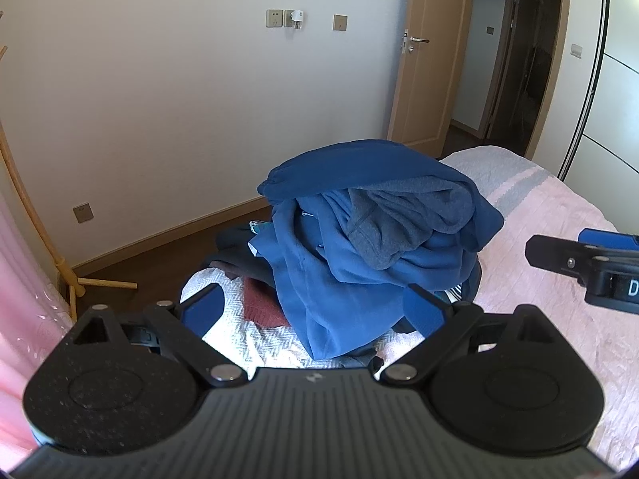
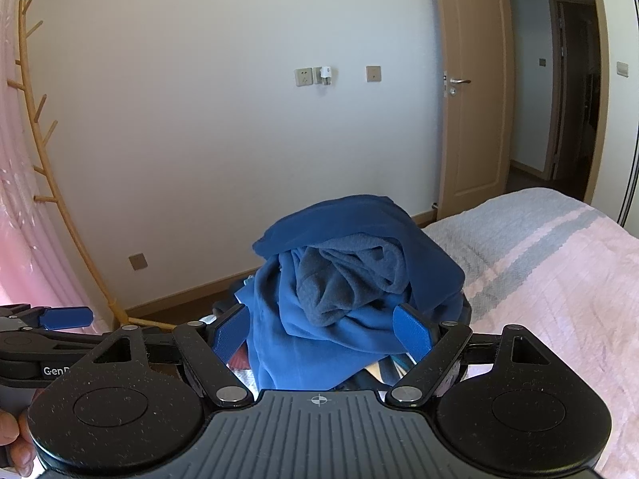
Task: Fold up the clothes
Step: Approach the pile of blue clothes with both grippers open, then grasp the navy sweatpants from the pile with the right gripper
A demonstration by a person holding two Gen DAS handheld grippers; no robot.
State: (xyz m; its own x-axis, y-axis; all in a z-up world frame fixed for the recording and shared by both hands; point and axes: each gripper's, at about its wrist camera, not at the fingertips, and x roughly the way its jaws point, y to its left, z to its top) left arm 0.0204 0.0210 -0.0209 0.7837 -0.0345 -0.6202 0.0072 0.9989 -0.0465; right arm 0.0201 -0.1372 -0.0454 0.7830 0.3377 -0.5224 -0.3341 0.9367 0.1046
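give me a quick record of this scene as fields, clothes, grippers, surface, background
clothes: blue garment heaped on top of a pile, grey garment bunched in its folds, dark red piece underneath
surface: bed with pink cover
left hand-held gripper: open, near the pile, holding nothing
right hand-held gripper: open, facing the pile, holding nothing
background: white wall, open wooden door, wooden coat rack
fold state: nothing folded yet

Blue clothes pile (image 1: pixel 371 239) heaped on bed; grey lining showing.
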